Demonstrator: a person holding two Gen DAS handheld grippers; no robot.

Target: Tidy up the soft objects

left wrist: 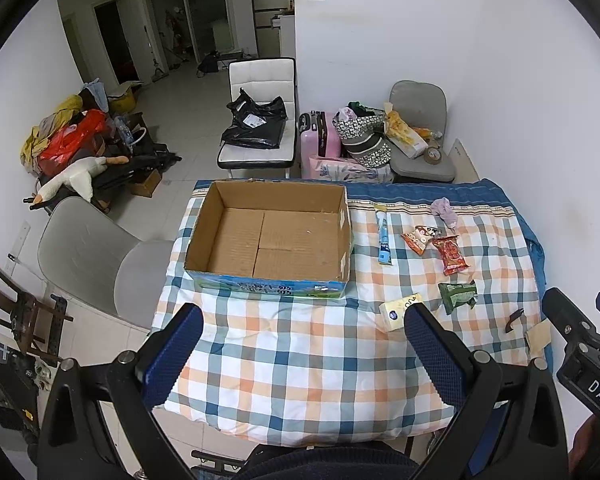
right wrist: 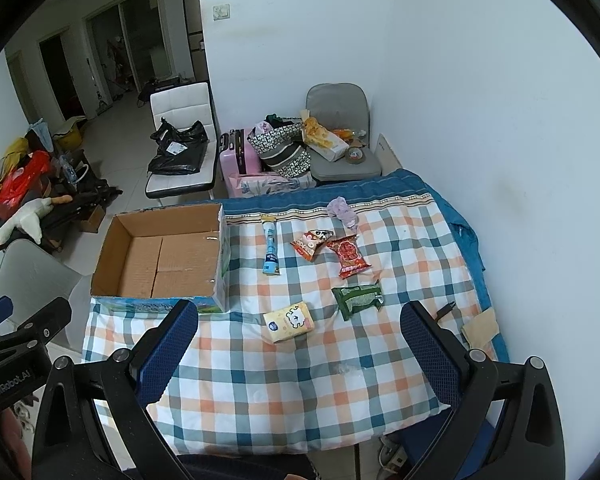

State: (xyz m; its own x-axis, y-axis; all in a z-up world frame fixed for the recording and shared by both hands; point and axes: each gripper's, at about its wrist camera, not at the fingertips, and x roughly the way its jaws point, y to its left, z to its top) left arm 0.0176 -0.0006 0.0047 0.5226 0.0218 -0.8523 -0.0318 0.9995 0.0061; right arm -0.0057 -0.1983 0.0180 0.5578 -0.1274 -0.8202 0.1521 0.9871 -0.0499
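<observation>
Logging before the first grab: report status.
Left gripper open, right gripper open, both empty. Box empty; tissue pack and snacks loose on cloth. Nothing in the way.

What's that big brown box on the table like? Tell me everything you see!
The cardboard box is plain brown inside, with a blue and green printed outside. Its top is open and nothing lies in it; only the folded bottom flaps show. It sits upright at the left of the checked cloth, touching only that. The snack packets lie apart to its right, and neither gripper touches it.
</observation>
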